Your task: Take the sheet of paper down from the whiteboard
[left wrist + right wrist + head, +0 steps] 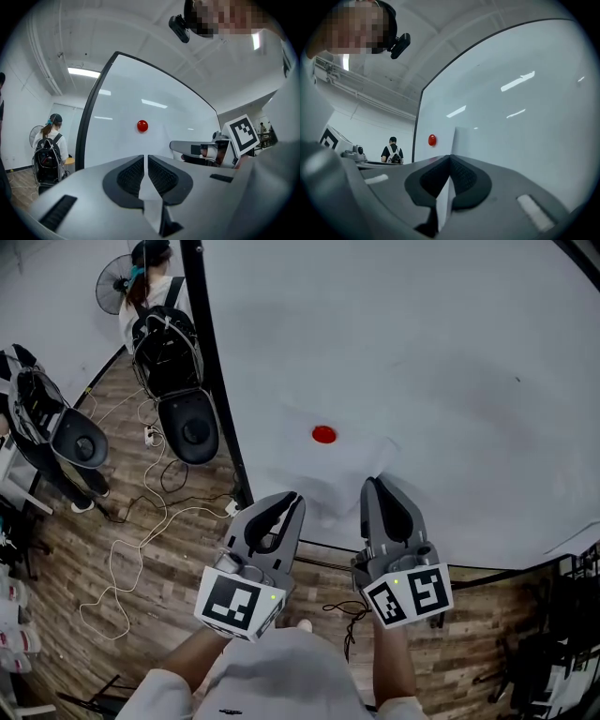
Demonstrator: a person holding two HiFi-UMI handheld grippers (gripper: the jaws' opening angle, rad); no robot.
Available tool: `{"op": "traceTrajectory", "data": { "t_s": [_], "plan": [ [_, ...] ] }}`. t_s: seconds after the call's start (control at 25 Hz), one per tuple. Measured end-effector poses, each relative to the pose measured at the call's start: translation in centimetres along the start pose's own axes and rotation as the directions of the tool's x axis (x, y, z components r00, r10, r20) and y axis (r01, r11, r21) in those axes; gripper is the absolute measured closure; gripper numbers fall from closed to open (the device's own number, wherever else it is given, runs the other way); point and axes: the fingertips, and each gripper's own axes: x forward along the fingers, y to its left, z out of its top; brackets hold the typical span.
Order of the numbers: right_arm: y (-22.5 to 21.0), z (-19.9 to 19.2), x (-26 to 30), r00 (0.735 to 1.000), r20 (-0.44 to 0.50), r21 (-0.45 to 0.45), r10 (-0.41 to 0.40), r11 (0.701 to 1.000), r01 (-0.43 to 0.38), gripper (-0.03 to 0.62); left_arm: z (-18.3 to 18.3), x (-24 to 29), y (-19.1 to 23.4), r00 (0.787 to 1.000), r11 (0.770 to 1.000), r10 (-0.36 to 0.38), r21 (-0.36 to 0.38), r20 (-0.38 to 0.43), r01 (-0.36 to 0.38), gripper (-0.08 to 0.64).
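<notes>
A white sheet of paper [330, 474] hangs on the whiteboard [450, 352], pinned near its top by a round red magnet [323, 434]. My left gripper [292, 499] is at the sheet's lower left part and is shut on the paper. In the left gripper view the pads [132, 174] pinch a white strip of the paper [149, 188], with the magnet [142, 125] above. My right gripper [372, 484] is shut on the sheet's right side. In the right gripper view the paper [443, 146] runs up from the closed jaws toward the magnet [432, 139].
The board's black frame post [211, 352] stands at the left. Beyond it are black chairs [187, 427], a person with a backpack [141, 287], a fan [112, 282] and loose cables [141, 540] on the wooden floor. The board's bottom rail [487, 568] runs just beyond my grippers.
</notes>
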Motion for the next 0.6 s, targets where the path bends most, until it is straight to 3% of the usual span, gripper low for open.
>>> {"op": "traceTrajectory", "data": {
  "t_s": [0.08, 0.28, 0.6],
  "plan": [
    [-0.2, 0.0, 0.0, 1.0, 0.004, 0.002, -0.008, 1.0, 0.008, 0.582, 0.6, 0.2, 0.1, 1.0, 1.0, 0.01, 0.01, 0.01, -0.01, 0.546],
    [-0.1, 0.0, 0.1, 1.0, 0.004, 0.001, -0.011, 1.0, 0.011, 0.581, 1.6, 0.8, 0.0, 1.0, 1.0, 0.005, 0.03, 0.006, -0.005, 0.446],
    [0.0, 0.5, 0.1, 1.0, 0.001, -0.009, -0.01, 1.0, 0.01, 0.581, 4.5, 2.2, 0.2, 0.998, 0.995, 0.05, 0.09, 0.044, -0.054, 0.43]
  ]
}}
